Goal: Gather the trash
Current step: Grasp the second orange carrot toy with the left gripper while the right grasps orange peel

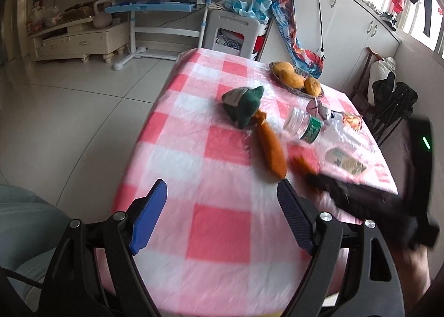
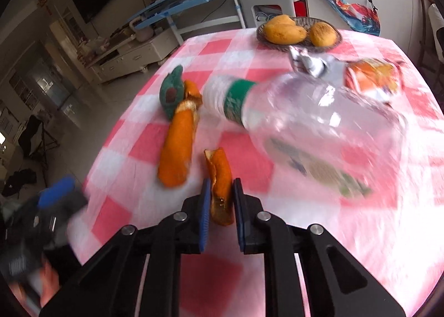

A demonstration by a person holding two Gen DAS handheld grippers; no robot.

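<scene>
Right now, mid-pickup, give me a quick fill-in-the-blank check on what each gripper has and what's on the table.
The right gripper has its fingers around a small curled piece of orange ____.
The left gripper is open and holds ____.
The clear plastic bottle with the green label is lying on its ____.
The woven dish holds yellow-orange ____.

Missing: peel; nothing; side; fruit

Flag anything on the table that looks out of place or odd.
Litter is scattered over the checked tablecloth: a clear plastic bottle lying on its side, orange peels, a crumpled foil wrapper and a snack bag. The right gripper is pinching one short peel piece. Nothing spilled.
</scene>
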